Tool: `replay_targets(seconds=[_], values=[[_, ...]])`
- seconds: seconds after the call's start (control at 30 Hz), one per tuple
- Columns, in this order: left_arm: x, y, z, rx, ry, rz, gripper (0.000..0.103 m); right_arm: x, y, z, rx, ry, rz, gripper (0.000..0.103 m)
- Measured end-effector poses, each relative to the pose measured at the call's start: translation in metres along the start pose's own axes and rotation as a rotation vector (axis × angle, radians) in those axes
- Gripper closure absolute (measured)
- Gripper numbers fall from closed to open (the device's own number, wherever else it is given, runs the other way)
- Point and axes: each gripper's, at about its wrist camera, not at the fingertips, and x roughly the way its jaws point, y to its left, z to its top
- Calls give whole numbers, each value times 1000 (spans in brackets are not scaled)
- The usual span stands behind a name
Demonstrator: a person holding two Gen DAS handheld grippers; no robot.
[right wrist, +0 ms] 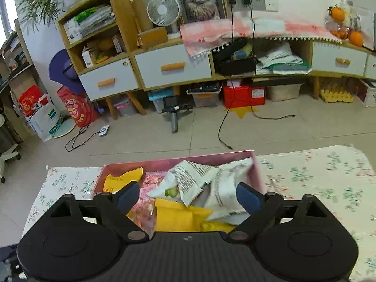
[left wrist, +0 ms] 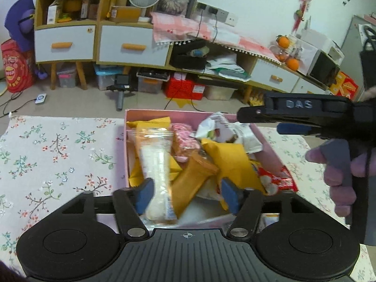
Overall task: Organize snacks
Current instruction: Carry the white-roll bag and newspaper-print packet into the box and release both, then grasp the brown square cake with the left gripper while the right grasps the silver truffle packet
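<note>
A pink rectangular cardboard box (left wrist: 128, 141) sits on a table covered by a floral-print cloth (left wrist: 58, 155). Inside the box lies a loose heap of snack packets: a long clear-wrapped white snack (left wrist: 156, 164) toward the box's left wall, an orange-brown sachet (left wrist: 195, 178) beside it, yellow pouches (left wrist: 231, 162) at the centre, a red packet (left wrist: 275, 181) at the near right corner, and crumpled white printed wrappers (right wrist: 211, 178) at the far right.

The left gripper (left wrist: 186, 195) hangs over the box's near edge, jaws apart; the clear-wrapped snack lies between them, close against the left pad (left wrist: 144, 195), unclamped. The right gripper (right wrist: 188, 195) hangs over the box's far half, jaws wide apart above the white wrappers, gripping nothing. A hand (left wrist: 338, 176) holds its handle, right of the box.
</note>
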Motion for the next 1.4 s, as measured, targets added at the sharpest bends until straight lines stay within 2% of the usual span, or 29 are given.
replay_targets(seconds=[0.07,0.23,0.53,0.77,0.9,1.1,1.27,1.4], values=[[-7,-5,-3,15,6,-4,30,-13,-2,-4,-10,-15,3,31],[-25,-13,-9,54,28,19,17,-45,-7,-22,-32,-25,-27,29],[-54,-6,-32,38,45,68,10,-81,-6,-72,-55,11,-55,27],[-61,8,-63,56,15,122,8,-96,-12,-106,-49,-3,-34,25],[-52,19,-76,58,-6,148,7,-95,-19,-122,-56,-30,-60,25],[-35,37,-94,-15,-21,151,7,-98,-26,-140,-164,-55,-54,25],[-27,32,-102,70,-52,163,7,-100,-42,-161,-225,-48,-42,25],[-18,30,-104,95,-52,159,7,-102,-55,-178,-271,-10,-32,25]])
